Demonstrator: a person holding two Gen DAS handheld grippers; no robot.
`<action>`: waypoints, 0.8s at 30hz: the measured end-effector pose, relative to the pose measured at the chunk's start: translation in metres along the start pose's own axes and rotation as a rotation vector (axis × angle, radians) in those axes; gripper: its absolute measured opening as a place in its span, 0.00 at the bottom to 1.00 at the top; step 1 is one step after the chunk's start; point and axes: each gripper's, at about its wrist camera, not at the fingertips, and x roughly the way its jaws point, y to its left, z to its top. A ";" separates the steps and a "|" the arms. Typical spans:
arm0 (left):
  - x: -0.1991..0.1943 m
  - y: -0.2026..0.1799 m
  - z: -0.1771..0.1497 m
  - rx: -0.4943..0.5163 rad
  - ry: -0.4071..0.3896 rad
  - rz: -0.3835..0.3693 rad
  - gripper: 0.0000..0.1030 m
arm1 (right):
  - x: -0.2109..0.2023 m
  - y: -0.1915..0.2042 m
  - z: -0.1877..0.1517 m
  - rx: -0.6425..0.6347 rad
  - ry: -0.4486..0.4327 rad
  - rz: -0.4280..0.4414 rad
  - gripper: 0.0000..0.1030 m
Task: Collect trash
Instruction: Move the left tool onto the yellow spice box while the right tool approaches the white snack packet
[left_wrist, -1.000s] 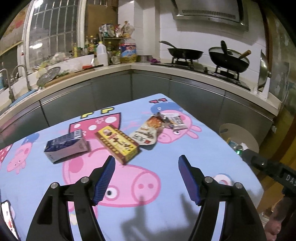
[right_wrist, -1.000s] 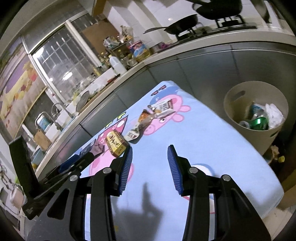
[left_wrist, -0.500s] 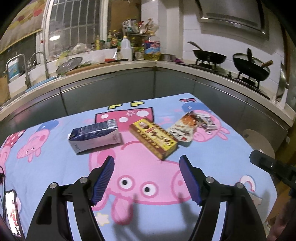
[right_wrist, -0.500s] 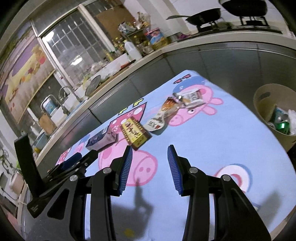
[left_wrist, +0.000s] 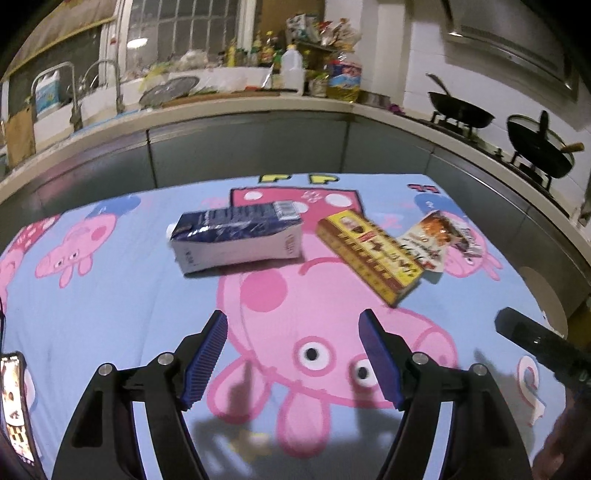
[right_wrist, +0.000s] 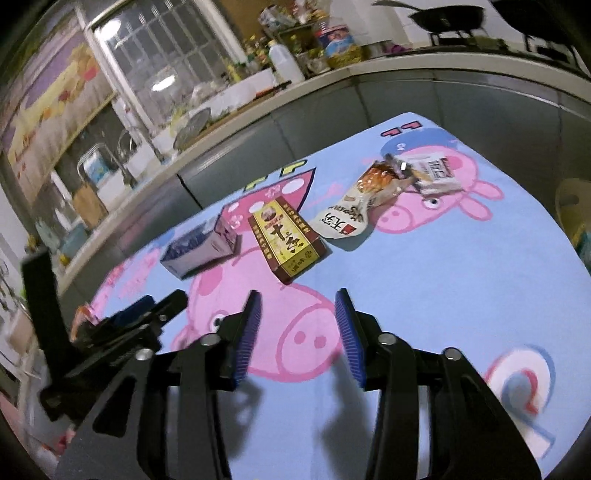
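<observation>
trash on the counter (left_wrist: 110, 295): light, stiff yellow box (right_wrist: 286, 236), take its long sides; right gripper (right_wrist: 299, 332) fingers just widened, empty; left gripper (left_wrist: 293, 354) wide, empty.

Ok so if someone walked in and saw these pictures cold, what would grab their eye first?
Probably the light blue cartoon-pig tablecloth that fills both views, with the trash lined up across its middle: a dark blue carton lying on its side, a yellow and red box beside it, and crumpled snack wrappers further right. Next come the left claw and right claw, both open and empty above the cloth.
</observation>
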 end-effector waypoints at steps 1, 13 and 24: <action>0.002 0.004 0.000 -0.009 0.008 0.000 0.71 | 0.008 0.003 0.003 -0.026 0.006 -0.012 0.49; 0.011 0.035 0.002 -0.076 0.039 0.024 0.71 | 0.112 0.040 0.037 -0.319 0.073 -0.146 0.65; 0.007 0.033 0.002 -0.073 0.038 0.011 0.72 | 0.108 0.047 0.007 -0.330 0.196 -0.060 0.19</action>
